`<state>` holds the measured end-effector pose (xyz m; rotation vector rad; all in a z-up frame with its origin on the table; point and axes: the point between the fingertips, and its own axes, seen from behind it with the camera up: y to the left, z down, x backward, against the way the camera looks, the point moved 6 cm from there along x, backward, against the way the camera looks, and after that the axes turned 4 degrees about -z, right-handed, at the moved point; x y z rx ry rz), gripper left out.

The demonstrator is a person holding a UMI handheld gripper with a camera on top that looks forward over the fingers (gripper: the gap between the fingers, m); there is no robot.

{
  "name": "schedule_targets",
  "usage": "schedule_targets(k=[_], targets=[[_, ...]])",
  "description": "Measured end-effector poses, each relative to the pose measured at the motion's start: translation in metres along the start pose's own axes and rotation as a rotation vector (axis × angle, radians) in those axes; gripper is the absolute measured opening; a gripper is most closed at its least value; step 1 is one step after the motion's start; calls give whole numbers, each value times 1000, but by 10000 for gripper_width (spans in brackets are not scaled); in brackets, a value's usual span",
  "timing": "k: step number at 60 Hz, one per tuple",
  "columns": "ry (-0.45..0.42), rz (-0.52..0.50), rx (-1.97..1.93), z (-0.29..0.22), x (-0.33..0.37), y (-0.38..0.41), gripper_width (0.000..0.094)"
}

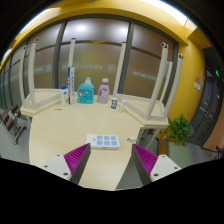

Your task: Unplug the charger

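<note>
Gripper point(111, 160): the two fingers stand wide apart and hold nothing; magenta pads point(76, 155) face inward.
Power strip point(105, 141): white, lies flat on the table just ahead of the fingers, between their lines; whether a charger sits in it, I cannot tell.
Table point(70, 125): pale, carries the power strip.
Blue bottle point(86, 92): well beyond the power strip, at the far side.
Pink bottle point(103, 93): just beside the blue bottle.
Plant point(179, 129): right of the power strip, off the table.

- A blue bottle point(87, 91) and a pink bottle point(103, 92) are standing side by side at the far end of the pale table point(70, 135)
- A potted plant point(180, 128) is sitting off beside the table
- Big glass walls point(95, 55) are running along behind
</note>
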<state>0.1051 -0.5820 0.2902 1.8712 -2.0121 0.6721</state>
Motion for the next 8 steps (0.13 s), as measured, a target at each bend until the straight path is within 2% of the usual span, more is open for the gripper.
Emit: schedule_targets(k=[8], targets=[[-17, 17, 3, -4, 6, -1, 851]])
